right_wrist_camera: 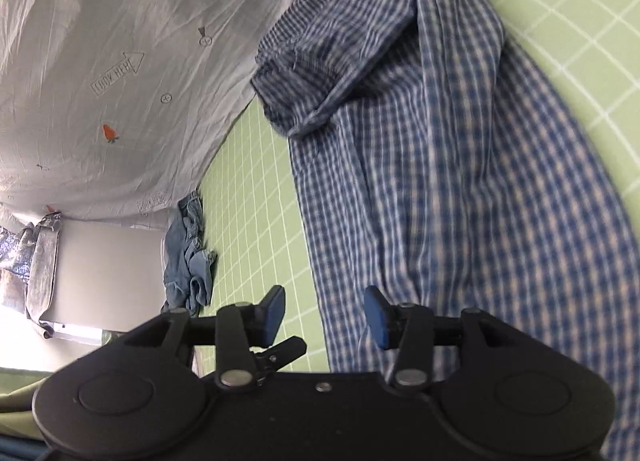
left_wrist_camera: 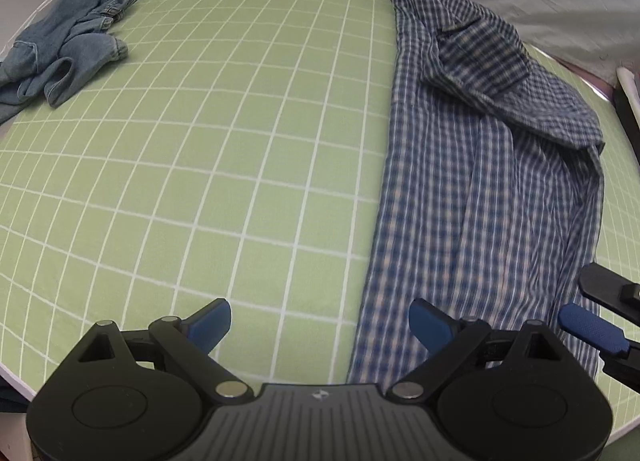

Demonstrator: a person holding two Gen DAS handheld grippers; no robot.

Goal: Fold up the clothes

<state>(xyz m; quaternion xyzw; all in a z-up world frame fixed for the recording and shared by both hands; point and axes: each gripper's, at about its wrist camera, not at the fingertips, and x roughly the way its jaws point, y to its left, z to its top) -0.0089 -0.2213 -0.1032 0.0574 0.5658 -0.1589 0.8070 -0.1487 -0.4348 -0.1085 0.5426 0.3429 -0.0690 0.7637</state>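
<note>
I'm seeing the checked shirt (left_wrist_camera: 472, 189) lying half-folded ahead-right of my left gripper (left_wrist_camera: 320, 327), hem cut off below, right gripper (right_wrist_camera: 325, 317) hovering alongside, both gaping empty, denim (left_wrist_camera: 68, 49) bunching far-left.

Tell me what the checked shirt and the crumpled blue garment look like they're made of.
Checked shirt: thin woven fabric, likely cotton, matte; it drapes in fine soft wrinkles. Crumpled blue garment: looks like denim, faded matte blue with stitched seams and thick hems.
</note>
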